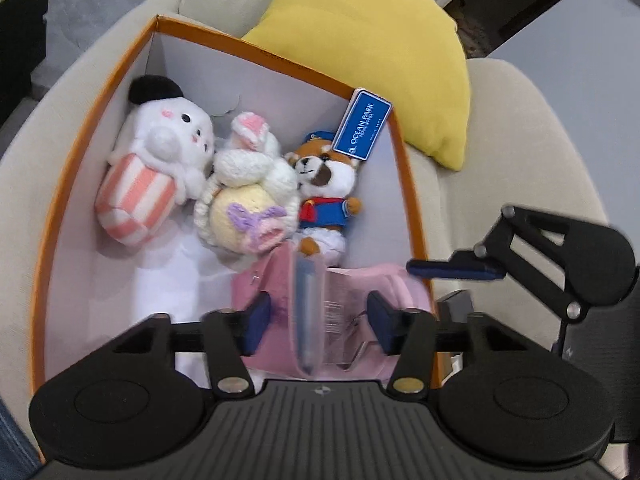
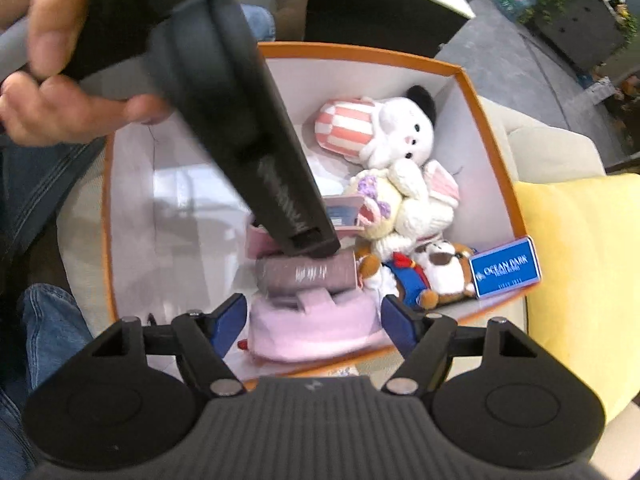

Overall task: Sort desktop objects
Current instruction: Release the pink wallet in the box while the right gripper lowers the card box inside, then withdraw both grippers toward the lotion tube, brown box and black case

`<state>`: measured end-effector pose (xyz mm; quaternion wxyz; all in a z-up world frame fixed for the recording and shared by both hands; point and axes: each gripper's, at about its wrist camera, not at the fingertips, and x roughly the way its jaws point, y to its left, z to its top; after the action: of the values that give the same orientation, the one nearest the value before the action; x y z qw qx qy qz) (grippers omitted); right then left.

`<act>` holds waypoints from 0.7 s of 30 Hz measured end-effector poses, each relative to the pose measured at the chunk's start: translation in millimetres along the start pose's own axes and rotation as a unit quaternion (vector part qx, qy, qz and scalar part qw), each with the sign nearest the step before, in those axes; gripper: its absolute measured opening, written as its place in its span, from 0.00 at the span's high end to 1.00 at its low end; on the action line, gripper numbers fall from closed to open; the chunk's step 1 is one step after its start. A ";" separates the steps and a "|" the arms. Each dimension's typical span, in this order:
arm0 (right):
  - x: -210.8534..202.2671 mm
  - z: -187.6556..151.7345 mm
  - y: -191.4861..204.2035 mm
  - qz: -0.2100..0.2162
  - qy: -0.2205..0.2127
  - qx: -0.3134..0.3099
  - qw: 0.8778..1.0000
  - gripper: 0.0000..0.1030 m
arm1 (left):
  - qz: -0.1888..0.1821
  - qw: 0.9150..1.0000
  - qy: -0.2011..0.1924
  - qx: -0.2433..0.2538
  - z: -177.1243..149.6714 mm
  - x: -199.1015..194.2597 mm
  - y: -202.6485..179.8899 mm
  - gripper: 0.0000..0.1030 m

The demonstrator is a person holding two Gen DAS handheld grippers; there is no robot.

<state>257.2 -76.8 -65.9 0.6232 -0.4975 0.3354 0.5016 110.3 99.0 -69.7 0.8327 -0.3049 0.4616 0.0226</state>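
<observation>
Plush toys and pink pouch fill the orange box; both claws, left gripper and right gripper, released; only right view shows a hand upper left.

Plush toys in orange box

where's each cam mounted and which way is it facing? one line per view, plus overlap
Left wrist: on the left gripper, looking steeply down into the orange box; its open jaws straddle a pink item, right gripper at right.
Right wrist: on the right gripper, looking down from the opposite side; left gripper and the hand holding it cross the view.
Shared: the white plush, red panda plush, blue Ocean Park tag, yellow cushion.
</observation>
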 end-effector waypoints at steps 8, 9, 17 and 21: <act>-17.1 -22.5 -4.2 -0.025 -0.027 0.074 0.997 0.28 | 0.025 1.000 -0.005 0.016 -1.1 1.6 -6.8 0.40; -20.1 -25.4 -6.5 -0.027 -0.033 0.088 0.995 0.28 | 0.029 0.999 -0.008 0.020 -0.9 0.1 -8.6 0.40; -39.5 -58.9 -16.6 -0.029 -0.072 0.219 0.973 0.28 | 0.063 0.996 -0.024 0.057 1.8 -5.5 -22.6 0.40; -44.9 -80.1 -19.4 -0.041 -0.091 0.275 0.956 0.28 | 0.078 0.995 -0.033 0.055 3.4 -8.8 -21.4 0.40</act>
<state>270.1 -166.6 -41.6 0.7841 -0.2722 0.3816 0.4067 114.7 85.5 -51.1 0.8589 -0.2205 0.4567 0.0716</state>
